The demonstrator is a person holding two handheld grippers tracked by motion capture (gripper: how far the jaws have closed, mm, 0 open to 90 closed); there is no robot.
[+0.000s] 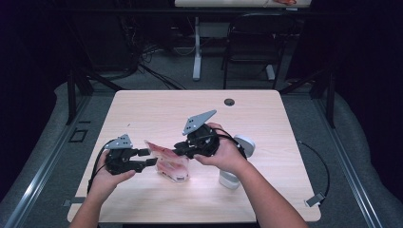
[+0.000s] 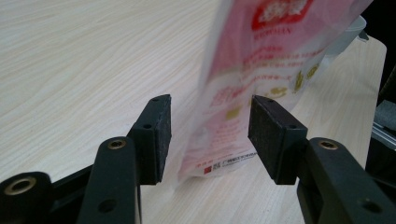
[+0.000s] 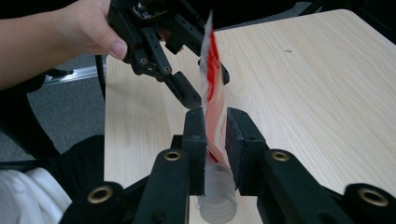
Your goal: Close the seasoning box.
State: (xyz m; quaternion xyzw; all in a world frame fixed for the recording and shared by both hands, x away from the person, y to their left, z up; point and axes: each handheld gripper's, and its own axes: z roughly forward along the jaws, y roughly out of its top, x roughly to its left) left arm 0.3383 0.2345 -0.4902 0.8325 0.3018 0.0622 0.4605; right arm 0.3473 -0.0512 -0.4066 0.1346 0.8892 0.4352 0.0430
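Wood table [image 1: 142,109] w/ pouch [image 1: 171,166], white bottle [image 1: 230,176]

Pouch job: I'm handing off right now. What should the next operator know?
Left gripper: jaws open on either side of the red pouch, pads clear of it.
Right gripper: jaws close around the pouch just above its threaded neck; can't tell if they press.
Pouch: on edge on the table, between both grippers; the neck looks uncapped.
Done: both grippers are at the pouch.
Left: probably get a firm grip before moving it.
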